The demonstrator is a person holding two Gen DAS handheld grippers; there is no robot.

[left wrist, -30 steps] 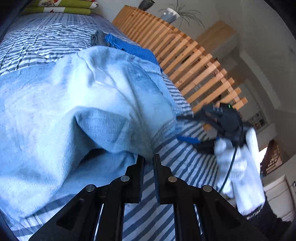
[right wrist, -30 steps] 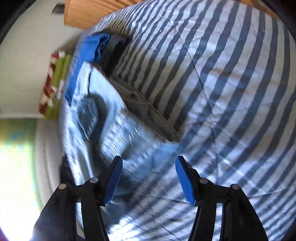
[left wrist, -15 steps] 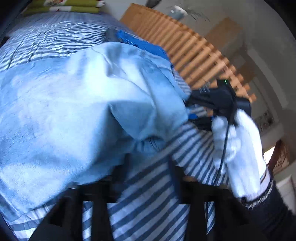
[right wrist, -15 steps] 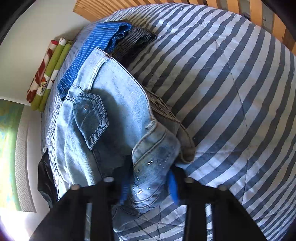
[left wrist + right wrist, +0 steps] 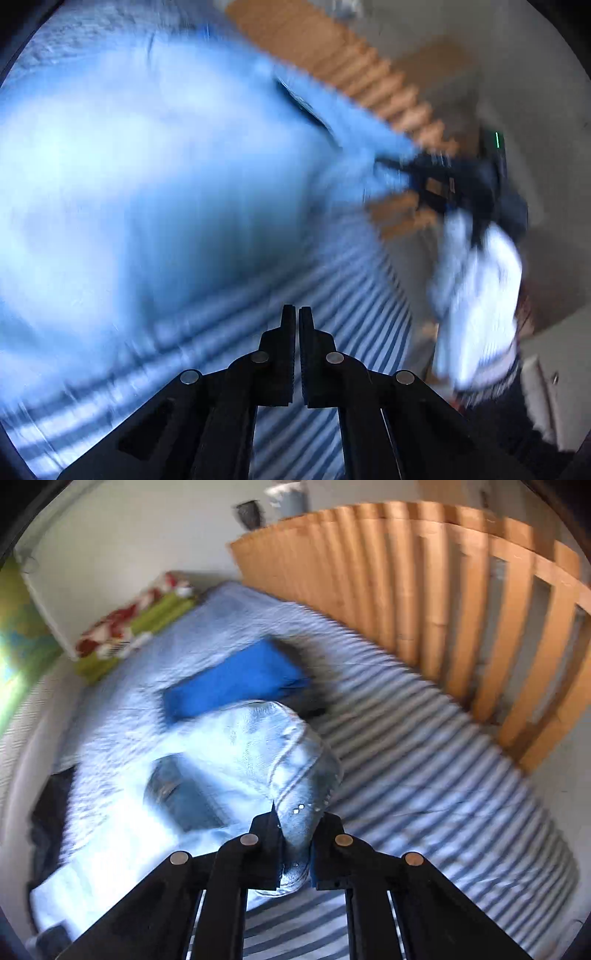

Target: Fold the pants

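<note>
Lifting off the striped bed point(image 5: 424, 775), the light-blue jeans point(image 5: 236, 753) rise at the waistband end, pinched in the right hand-held gripper point(image 5: 295, 849), whose jaws have just been closing and now clamp a thick bunch of denim between the pads. Half a second ago that corner lay low against the bedding; now it hangs higher, the fabric bunching beneath it. In the left wrist view, badly blurred, the pants fill the frame from nine to twelve o'clock, with the gloved right hand point(image 5: 476, 295) and its tool at about three o'clock. The left hand-held gripper point(image 5: 296, 354) shows its jaws together at six o'clock with nothing between them, striped bedding beyond; its jaws sprang wide and snapped shut again within the last second, apparently without catching cloth. The fold seems only half supported: one corner is up, the other likely needs a fresh grip. Beyond the jeans, a folded blue garment point(image 5: 236, 683) lies at twelve o'clock, green and red cushions point(image 5: 129, 631) at ten, and a wooden slatted rail point(image 5: 461, 602) curves along the bed from one to three o'clock.
</note>
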